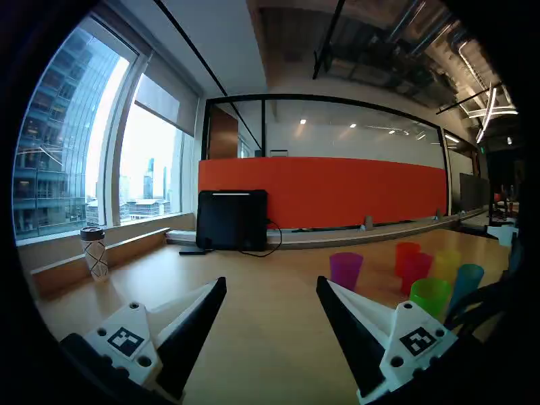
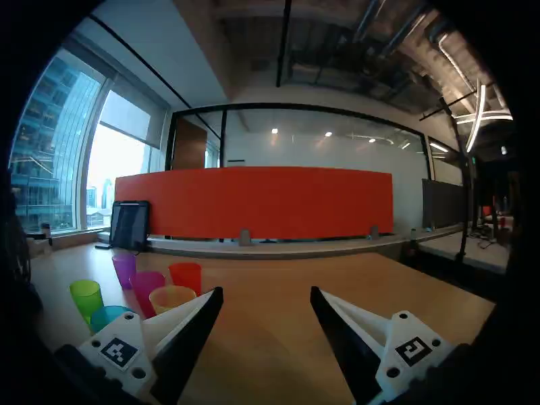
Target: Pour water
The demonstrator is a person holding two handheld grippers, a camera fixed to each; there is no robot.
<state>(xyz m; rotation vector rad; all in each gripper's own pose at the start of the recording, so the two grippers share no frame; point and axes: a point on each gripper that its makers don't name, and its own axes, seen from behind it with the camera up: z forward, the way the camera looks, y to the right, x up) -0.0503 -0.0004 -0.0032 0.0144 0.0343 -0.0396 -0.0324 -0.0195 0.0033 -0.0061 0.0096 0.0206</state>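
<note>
Several coloured plastic cups stand in a cluster on the wooden table (image 1: 270, 337). The left gripper view has them at right: purple (image 1: 345, 270), red (image 1: 406, 255), magenta (image 1: 418, 270), yellow (image 1: 447, 264), teal (image 1: 468, 280), green (image 1: 430, 297). In the right gripper view they sit at left: purple (image 2: 124, 268), red (image 2: 185, 277), green (image 2: 86, 298). My left gripper (image 1: 270, 293) is open over bare table, left of the cups. My right gripper (image 2: 266, 297) is open too, with the cups just left of its left finger (image 2: 192, 324). I cannot tell what is inside the cups.
A lidded patterned tumbler (image 1: 94, 253) stands on the window ledge at far left. A black monitor (image 1: 231, 219) with a cable backs onto the orange partition (image 1: 324, 189). Another desk (image 2: 472, 250) lies to the right beyond the table edge.
</note>
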